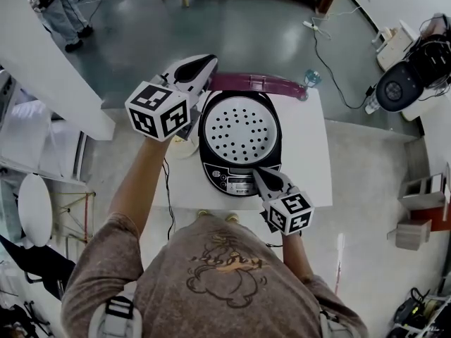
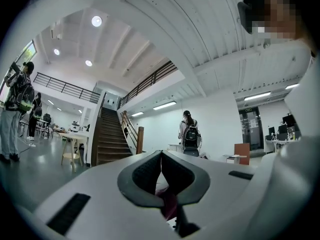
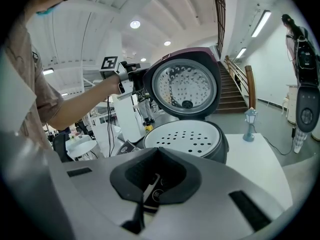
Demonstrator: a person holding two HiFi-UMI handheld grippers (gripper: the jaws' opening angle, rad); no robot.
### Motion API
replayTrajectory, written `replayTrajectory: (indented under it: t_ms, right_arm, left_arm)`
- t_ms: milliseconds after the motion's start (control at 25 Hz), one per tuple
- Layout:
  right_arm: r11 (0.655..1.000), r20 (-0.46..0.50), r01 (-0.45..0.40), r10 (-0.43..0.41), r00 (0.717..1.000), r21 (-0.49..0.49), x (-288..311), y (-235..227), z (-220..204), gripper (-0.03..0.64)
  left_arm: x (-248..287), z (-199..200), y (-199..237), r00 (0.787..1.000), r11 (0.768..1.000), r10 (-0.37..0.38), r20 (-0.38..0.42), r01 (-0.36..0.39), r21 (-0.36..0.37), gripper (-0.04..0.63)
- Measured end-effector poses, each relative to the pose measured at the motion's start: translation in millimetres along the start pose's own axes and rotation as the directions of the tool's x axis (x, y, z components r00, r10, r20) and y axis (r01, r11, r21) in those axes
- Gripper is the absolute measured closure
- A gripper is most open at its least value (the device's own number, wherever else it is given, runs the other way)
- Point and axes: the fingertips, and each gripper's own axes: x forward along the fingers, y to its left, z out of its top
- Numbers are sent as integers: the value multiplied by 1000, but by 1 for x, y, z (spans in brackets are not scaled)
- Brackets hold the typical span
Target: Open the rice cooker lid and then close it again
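A black rice cooker (image 1: 239,136) stands on a white table (image 1: 310,146) with its maroon lid (image 1: 257,83) raised upright at the back. A white perforated inner plate (image 3: 185,139) covers the pot, and the lid's silver underside (image 3: 185,84) faces me. My left gripper (image 1: 209,65) is shut and sits against the lid's left edge; in the left gripper view its closed jaws (image 2: 161,156) show a sliver of maroon lid (image 2: 169,204) beneath them. My right gripper (image 1: 258,173) is shut, its tips over the cooker's front control panel (image 1: 236,182), which shows behind the jaws (image 3: 158,151).
A small bottle-like object (image 1: 312,78) stands at the table's far right corner. A black cable (image 1: 168,182) runs off the table's left side. Another round appliance (image 1: 398,86) sits on a bench far right. People stand in the hall beyond, near a staircase (image 2: 107,139).
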Motion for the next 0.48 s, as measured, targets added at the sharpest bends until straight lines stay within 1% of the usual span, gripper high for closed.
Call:
replayTrajectory:
  t_ms: [480]
  right_arm:
    - [1000,-6,-20,20,1000,21,0,-1,-1,612]
  left_arm:
    - [16,12,21,999,999,39,21,-39,-11,575]
